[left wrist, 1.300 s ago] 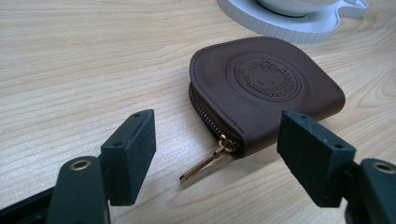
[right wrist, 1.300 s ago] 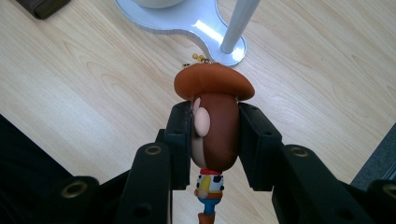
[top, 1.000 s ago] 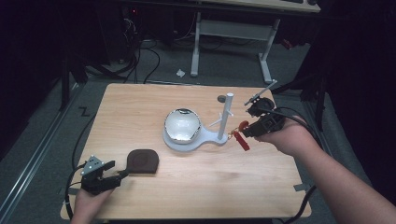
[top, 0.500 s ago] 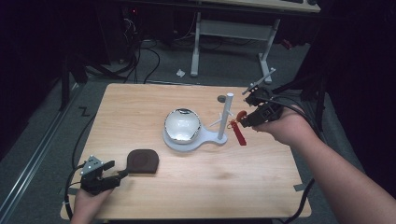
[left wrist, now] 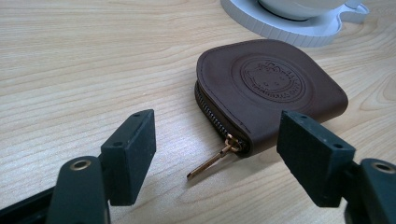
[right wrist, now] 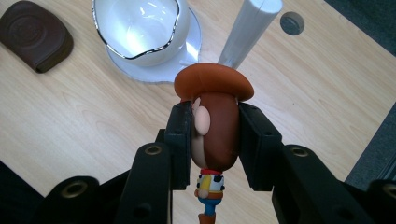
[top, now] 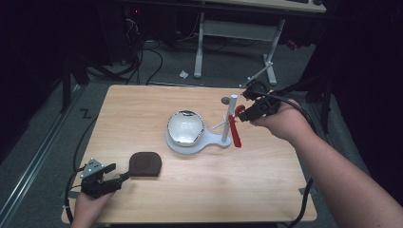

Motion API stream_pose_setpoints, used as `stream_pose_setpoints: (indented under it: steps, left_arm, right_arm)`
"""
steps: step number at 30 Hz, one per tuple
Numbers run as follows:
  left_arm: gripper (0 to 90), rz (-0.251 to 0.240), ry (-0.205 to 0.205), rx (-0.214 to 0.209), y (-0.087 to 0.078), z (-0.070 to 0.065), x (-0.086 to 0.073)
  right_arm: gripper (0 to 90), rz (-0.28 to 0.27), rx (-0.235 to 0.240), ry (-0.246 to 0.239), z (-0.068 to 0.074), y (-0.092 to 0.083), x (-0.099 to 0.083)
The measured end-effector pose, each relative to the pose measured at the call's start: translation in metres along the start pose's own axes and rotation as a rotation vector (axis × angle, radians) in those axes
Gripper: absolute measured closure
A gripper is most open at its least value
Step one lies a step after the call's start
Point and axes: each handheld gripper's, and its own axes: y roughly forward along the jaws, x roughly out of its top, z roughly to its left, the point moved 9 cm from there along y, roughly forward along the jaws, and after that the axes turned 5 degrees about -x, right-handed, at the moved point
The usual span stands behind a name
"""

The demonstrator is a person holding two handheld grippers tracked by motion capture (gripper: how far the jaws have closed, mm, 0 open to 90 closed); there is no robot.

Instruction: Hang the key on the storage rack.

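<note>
Item: cowboy figurine [right wrist: 212, 126], clamped by its head in right gripper [top: 244, 111] above the counter [top: 237, 190] beside white stand post [top: 231, 116], apparently for hanging; left gripper [left wrist: 215, 144] spread wide, empty, facing 1 brown zip pouch [left wrist: 268, 91].

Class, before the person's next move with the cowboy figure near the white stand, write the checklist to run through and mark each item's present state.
1. Right gripper clamped on cowboy figure by its head: ok.
2. Figure hanging free beside the stand's post: ok.
3. Which part of the white stand the figure hangs from: cannot tell.
4. Bowl seated on the stand: ok.
5. Left gripper open, facing brown pouch, not touching it: ok.
6. Pouch zip closed: cannot tell.
</note>
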Motion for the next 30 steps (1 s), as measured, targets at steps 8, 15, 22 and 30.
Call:
stream_pose_setpoints:
  steps: [8, 15, 22, 30]
  left_arm:
    - [28.7, 0.001, 0.0, -0.001, 0.0, 0.0, 0.0]
    - [28.8, 0.002, 0.0, -0.001, 0.001, 0.0, 0.0]
    - [28.7, 0.007, 0.003, -0.001, 0.001, 0.0, -0.001]
    - [28.8, 0.01, 0.003, 0.0, 0.002, -0.001, -0.001]
  right_arm:
    - [67.6, -0.002, -0.004, 0.02, -0.008, 0.007, 0.0]
    - [67.4, -0.002, 0.012, 0.034, -0.009, 0.019, -0.009]
    - [67.3, 0.005, 0.025, 0.055, -0.01, 0.034, -0.02]
    - [66.0, 0.009, 0.033, 0.074, -0.01, 0.051, -0.03]
